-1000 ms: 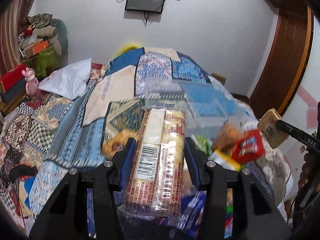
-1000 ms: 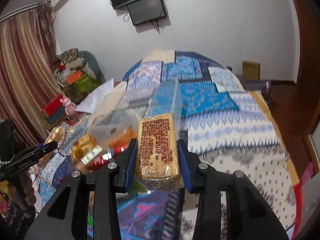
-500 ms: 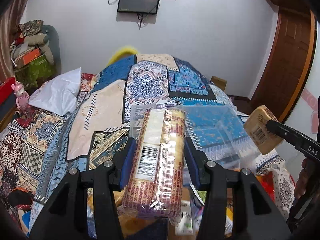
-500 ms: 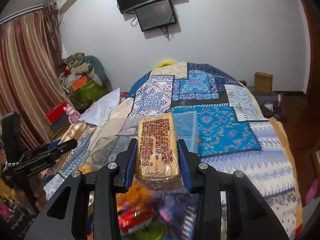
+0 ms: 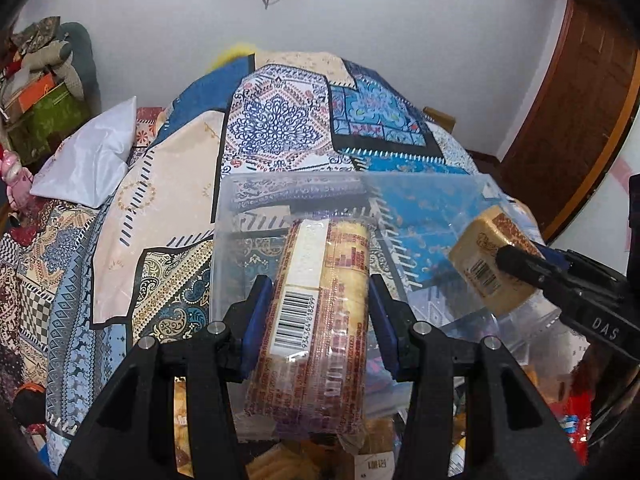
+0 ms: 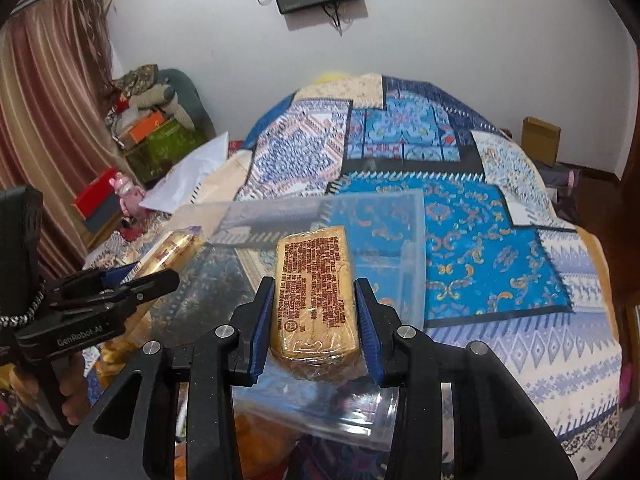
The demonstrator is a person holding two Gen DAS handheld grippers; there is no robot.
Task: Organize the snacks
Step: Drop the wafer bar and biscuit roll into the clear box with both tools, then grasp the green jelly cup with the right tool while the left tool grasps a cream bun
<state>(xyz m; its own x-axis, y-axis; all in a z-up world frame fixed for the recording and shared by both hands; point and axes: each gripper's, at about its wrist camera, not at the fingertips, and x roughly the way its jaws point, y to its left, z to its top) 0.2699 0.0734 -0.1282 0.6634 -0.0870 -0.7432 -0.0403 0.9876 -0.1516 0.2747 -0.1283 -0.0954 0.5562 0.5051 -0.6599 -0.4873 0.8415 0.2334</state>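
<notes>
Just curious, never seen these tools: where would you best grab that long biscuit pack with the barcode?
Across its narrow width near the middle, from behind one end: the left gripper holds the biscuit pack so. Its long flat sides suit the pads.

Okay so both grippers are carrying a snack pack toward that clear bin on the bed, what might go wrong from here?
1. The left gripper and right gripper approach the clear bin side by side, so they could bump over it.
2. The long biscuit pack sticks out past the pads and might catch the rim.
3. The bin sits on a soft quilt and may tip if pushed.
</notes>
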